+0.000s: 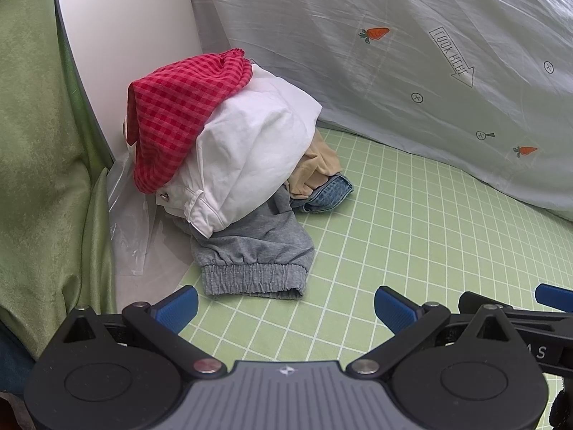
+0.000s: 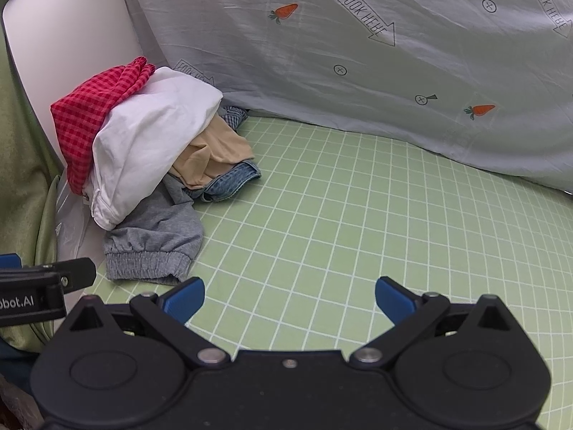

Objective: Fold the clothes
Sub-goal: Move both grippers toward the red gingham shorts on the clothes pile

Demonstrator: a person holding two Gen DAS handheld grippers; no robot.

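- We see our clothes as one heap (image 1: 229, 165) in the far-left corner of the green grid mat (image 1: 412, 236), leaning on a pale upright panel (image 1: 125, 36).
- In that heap, the red checked cloth (image 1: 179, 114) lies on top, draped over a white garment (image 1: 250, 154); beneath come a tan piece (image 1: 315, 165), a denim cuff (image 1: 329, 193) and grey sweatpants (image 1: 250, 251), whose elastic cuff is the edge of the heap closest to us.
- Our left gripper (image 1: 286, 308) hangs just short of that grey cuff with its blue pads spread wide, holding nothing.
- Our right gripper (image 2: 290, 297) sits to the right of the heap over bare mat, likewise wide and empty.
- None of the heap looks folded, though whether other pieces are already done elsewhere we cannot tell.
- We judge a good pick would take only the top red cloth, pinching one layer near an edge so the white garment stays put, and then carry it onto the bare mat right of the heap to spread flat.
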